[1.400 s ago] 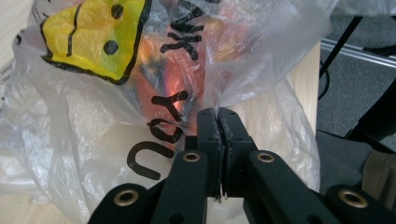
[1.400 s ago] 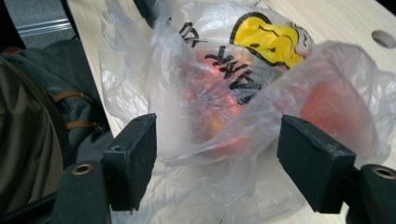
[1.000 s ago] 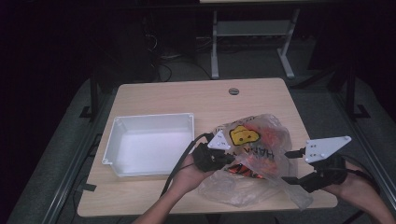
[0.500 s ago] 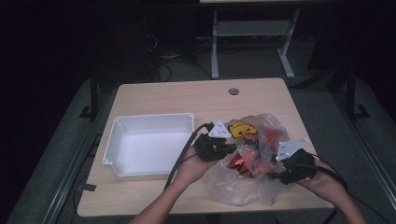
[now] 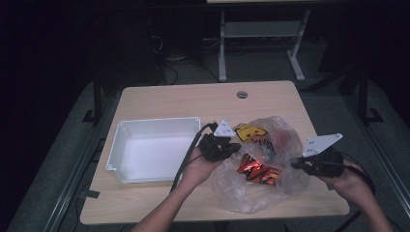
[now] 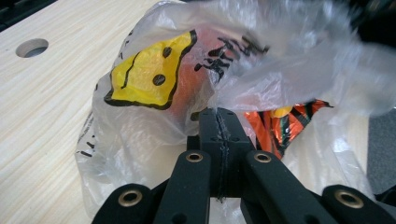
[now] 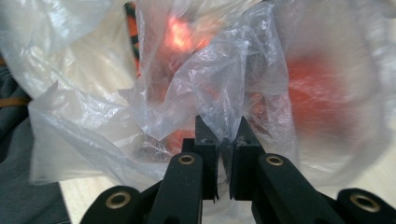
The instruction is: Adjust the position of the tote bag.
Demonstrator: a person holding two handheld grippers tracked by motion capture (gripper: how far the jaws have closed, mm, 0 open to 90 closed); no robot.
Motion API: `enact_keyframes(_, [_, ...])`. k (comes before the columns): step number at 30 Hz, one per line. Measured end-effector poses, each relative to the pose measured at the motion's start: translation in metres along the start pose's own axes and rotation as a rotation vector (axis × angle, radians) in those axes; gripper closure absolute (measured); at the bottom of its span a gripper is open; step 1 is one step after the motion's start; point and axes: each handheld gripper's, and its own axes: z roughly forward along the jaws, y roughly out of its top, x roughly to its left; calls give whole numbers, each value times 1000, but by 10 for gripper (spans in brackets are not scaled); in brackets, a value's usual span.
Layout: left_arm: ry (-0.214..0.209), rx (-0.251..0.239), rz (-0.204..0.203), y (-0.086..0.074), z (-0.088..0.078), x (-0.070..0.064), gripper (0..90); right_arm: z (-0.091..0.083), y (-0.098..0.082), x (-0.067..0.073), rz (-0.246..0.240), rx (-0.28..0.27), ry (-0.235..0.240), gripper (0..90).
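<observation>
The clear plastic bag of orange packets lies on the surface, stretched between both tools. The left tool pinches its film; the right tool, jaws just closing, nips a fold. A white tray sits beside the left tool.

Bag contents blurred – red shapes unidentifiable.

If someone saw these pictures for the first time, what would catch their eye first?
Probably the crinkled clear plastic bag with its yellow print and orange packets inside, lying at the table's near right. Both tongs pinch its film: the left tongs at its left edge, the right tongs, just closed, at its right. A white tray sits to the left.
</observation>
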Motion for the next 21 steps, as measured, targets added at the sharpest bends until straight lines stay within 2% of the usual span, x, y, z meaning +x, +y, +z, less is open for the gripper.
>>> enact_keyframes(1, [4,0,-2,1,1,1,900,-2,1,-3,1,-4,-5,843])
enact_keyframes(4, [20,4,-8,3,4,2,900,-7,2,-18,43,-38,-10,848])
enact_keyframes(6, [22,9,-11,3,7,3,900,-6,1,-22,53,-38,-11,850])
enact_keyframes(10, [34,22,-16,3,13,4,900,3,-4,-34,99,-31,-2,850])
enact_keyframes(11, [38,24,-21,3,14,5,900,8,-6,-39,119,-30,15,851])
enact_keyframes(15, [36,40,-23,2,19,5,900,13,-6,-39,123,-26,26,856])
enact_keyframes(19, [40,46,-20,0,23,2,899,21,-10,-33,107,1,59,866])
enact_keyframes(21, [44,49,-20,-1,25,1,899,22,-10,-32,104,4,59,867])
